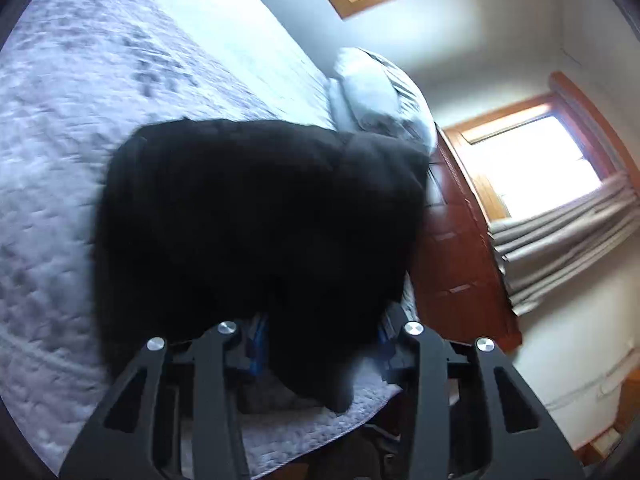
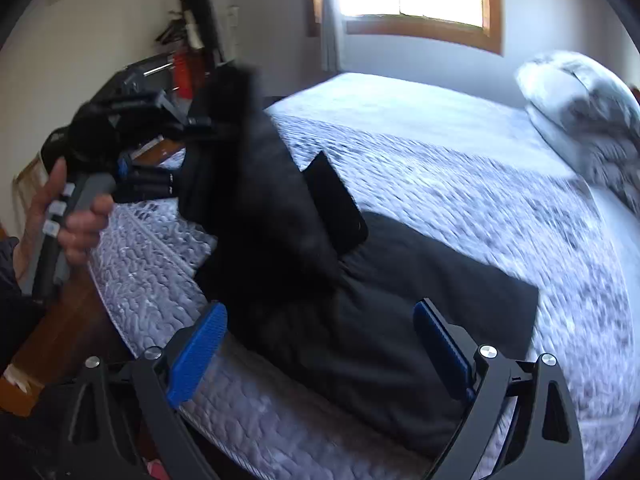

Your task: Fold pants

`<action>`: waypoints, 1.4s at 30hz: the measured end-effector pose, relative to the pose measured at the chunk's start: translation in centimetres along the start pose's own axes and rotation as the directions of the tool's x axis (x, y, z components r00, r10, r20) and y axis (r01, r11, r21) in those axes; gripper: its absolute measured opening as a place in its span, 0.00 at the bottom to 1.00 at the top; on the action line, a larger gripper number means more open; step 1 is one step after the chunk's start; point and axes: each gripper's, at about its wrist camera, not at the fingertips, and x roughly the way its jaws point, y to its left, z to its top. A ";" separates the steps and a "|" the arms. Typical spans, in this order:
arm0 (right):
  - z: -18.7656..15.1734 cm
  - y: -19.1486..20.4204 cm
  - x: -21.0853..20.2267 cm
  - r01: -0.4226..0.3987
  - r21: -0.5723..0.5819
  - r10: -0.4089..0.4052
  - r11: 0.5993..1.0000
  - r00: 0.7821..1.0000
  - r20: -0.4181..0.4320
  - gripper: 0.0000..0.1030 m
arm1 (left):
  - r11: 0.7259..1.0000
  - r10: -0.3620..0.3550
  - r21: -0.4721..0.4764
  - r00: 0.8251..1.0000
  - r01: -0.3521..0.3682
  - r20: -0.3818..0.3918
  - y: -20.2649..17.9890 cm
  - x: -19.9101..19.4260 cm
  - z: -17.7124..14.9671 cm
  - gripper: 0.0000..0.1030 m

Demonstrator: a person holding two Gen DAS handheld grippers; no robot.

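We are lifting one end of the soft black pants [image 2: 256, 184] in our left gripper [image 2: 200, 124], pinching the cloth; the rest is lying flat on the quilted, pebbled bedspread [image 2: 460, 184]. Our right gripper [image 2: 320, 344] is hovering above them, its ribbed blue pads [image 2: 196, 356] standing wide and empty.

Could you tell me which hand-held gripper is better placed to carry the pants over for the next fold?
Left: the left hand-held gripper already grips a lifted part of the black pants, while the right hand-held gripper hovers open.

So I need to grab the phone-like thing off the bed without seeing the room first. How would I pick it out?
Start at the bed with the grey quilted cover. On it lie the black pants, one end lifted by the left claw. The thing is the flat black slab lying at the pants' far edge: rigid, glossy and rectangular, unlike the soft cloth.
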 end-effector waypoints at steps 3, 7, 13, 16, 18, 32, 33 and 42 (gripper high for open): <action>-0.8 -2.4 -0.7 0.018 0.077 -0.019 0.997 1.000 0.005 0.92 | 0.998 0.028 0.055 0.998 -0.025 -0.051 -1.7 3.2 -0.1 0.38; -1.9 -5.6 -1.6 0.028 0.176 -0.032 0.984 0.999 0.020 0.92 | 0.995 0.069 0.084 0.989 -0.058 -0.129 -3.1 7.9 0.0 0.39; -2.2 -8.6 -1.5 -0.020 0.291 0.007 0.956 0.999 0.044 0.92 | 0.995 0.094 0.055 0.979 -0.085 -0.181 -2.5 11.8 -0.5 0.64; -1.5 -10.2 -0.6 -0.091 0.364 0.068 0.927 0.995 0.076 0.92 | 0.992 0.114 0.058 0.986 -0.108 -0.123 -2.1 10.1 -1.0 0.81; -0.8 -10.7 0.6 -0.120 0.394 0.096 0.911 0.992 0.081 0.92 | 0.982 0.180 0.067 0.982 -0.176 -0.051 -1.8 8.1 -1.4 0.89; 2.3 -15.6 11.9 -0.320 0.669 0.325 0.671 0.938 0.122 0.92 | 0.886 0.463 0.024 0.885 -0.464 0.043 4.7 2.5 -3.5 0.93; 2.5 -15.7 12.3 -0.325 0.673 0.328 0.664 0.936 0.129 0.92 | 0.886 0.462 0.023 0.886 -0.463 0.040 4.8 2.3 -3.6 0.93; 4.6 -14.7 15.7 -0.298 0.634 0.296 0.714 0.949 0.112 0.61 | 0.870 0.492 0.015 0.870 -0.492 -0.013 6.3 2.5 -5.0 0.93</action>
